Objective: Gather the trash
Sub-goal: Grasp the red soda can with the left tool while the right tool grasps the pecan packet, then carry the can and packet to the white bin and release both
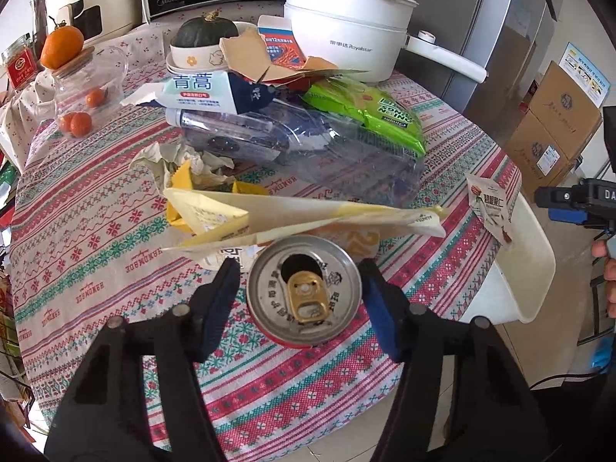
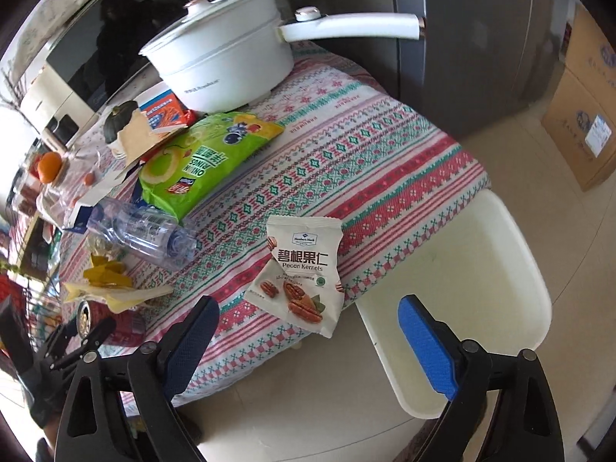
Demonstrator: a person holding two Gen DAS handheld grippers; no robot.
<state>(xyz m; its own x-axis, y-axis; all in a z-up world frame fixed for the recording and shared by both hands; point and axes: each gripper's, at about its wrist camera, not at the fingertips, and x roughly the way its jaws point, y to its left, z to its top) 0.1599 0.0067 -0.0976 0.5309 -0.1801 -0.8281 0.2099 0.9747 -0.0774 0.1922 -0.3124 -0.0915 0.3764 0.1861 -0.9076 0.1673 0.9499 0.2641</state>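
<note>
Left wrist view: we are straddling the opened can (image 1: 304, 294) with the left gripper (image 1: 304, 304), fingers half-open, flanking its rim, not visibly pressing, readying a side squeeze. Our right gripper (image 2: 308, 350) is hovering wide and empty short of the pecan packet (image 2: 304, 273) overhanging the table (image 2: 385, 161) edge; bottle (image 2: 142, 231) and wrappers are waiting beyond.

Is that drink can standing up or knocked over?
Upright: the left wrist view looks down on the can's round top, pull tab bent back, hole open.
</note>
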